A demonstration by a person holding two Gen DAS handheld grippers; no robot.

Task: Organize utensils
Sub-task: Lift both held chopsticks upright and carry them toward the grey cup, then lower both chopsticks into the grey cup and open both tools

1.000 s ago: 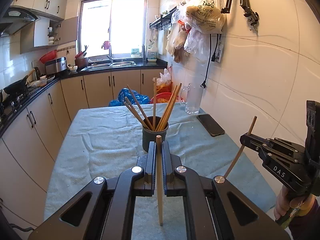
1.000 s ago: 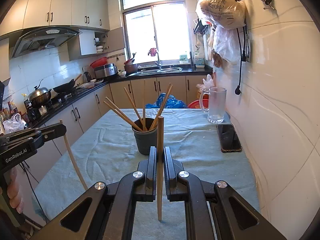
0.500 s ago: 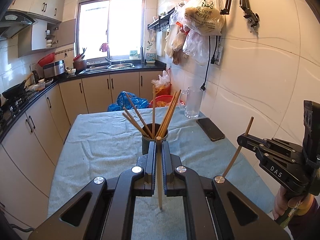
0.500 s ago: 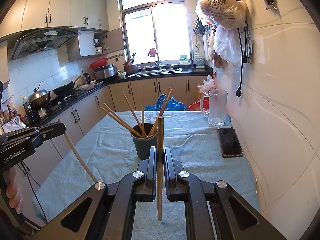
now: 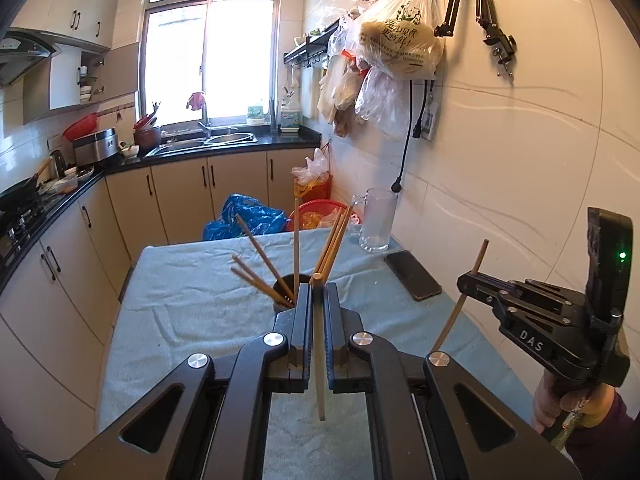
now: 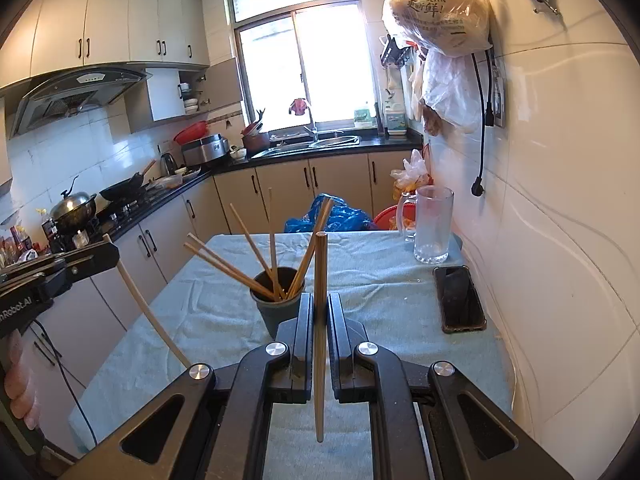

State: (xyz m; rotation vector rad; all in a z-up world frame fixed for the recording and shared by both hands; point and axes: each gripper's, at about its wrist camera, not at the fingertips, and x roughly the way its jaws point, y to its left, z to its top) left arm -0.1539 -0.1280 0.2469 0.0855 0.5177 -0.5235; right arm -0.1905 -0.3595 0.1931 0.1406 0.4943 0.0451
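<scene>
A dark cup (image 6: 276, 304) holding several wooden chopsticks stands on the table with the blue-grey cloth (image 6: 380, 292); in the left wrist view the cup (image 5: 286, 286) shows just beyond the fingertips. My left gripper (image 5: 314, 286) is shut on one upright chopstick (image 5: 319, 364), held above the cloth short of the cup. My right gripper (image 6: 318, 298) is shut on another upright chopstick (image 6: 320, 336), also short of the cup. Each gripper appears in the other's view: the right gripper (image 5: 466, 280) at the right, the left gripper (image 6: 114, 254) at the left, each with its chopstick hanging down.
A glass mug (image 6: 432, 224) and a black phone (image 6: 460, 298) lie on the cloth near the tiled wall on the right. Plastic bags (image 6: 440, 8) hang on that wall. Cabinets, stove (image 6: 76, 212) and sink counter line the left and far side.
Both grippers have risen and drawn back a little from the cup, each still holding its chopstick; the cup now sits lower and partly behind the fingertips.
</scene>
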